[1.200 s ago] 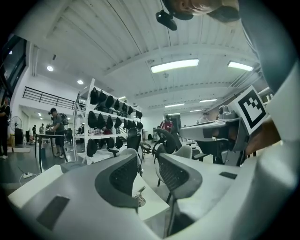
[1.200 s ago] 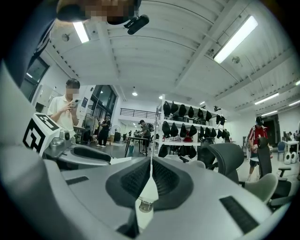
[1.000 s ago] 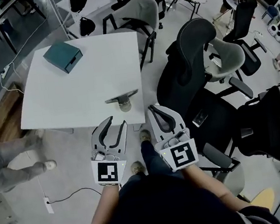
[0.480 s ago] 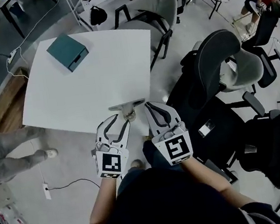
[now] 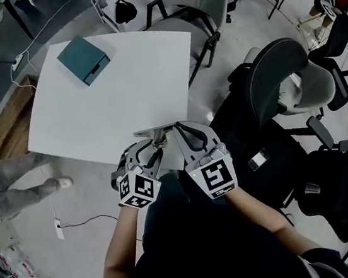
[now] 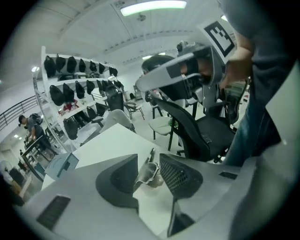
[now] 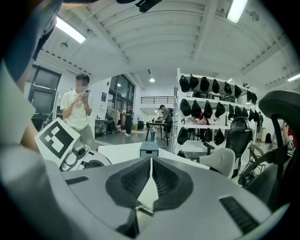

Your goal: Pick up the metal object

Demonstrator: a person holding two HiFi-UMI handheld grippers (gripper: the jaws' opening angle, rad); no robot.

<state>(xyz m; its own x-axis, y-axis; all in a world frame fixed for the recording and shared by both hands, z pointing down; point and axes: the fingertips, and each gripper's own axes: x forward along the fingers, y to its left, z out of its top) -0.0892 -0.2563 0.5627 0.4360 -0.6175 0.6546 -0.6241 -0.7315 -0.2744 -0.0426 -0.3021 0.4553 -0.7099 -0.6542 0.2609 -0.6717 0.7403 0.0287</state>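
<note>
While the metal object (image 6: 149, 169), a shiny bent piece with a flat strip on top, is lying at the near edge of the white table (image 5: 111, 99), the left gripper (image 5: 145, 151) is reaching in over that edge and framing it. In the left gripper view the object is showing right between the two jaws, which are standing wide and opening, and I cannot tell whether either pad is touching it. Just beside it on the right, the right gripper (image 7: 151, 161) is pointing across the same table edge with its jaws closed together at the tips and nothing sitting between them. Both grippers are turning their marker cubes (image 5: 136, 191) up toward the head view. Farther across the table, near its far left corner, a teal box (image 5: 84, 59) is sitting well apart from the metal object. Beyond the table's far side a grey chair (image 5: 197, 2) is standing, and to the right a black office chair (image 5: 274, 80) is crowding close to the table's near corner, with more chairs behind it. Left of the table a person's legs (image 5: 15, 185) are showing on the floor, and in the right gripper view a person in a white shirt (image 7: 77, 110) is standing past the table, near a shelf (image 7: 211, 105) hung with dark bags.
</note>
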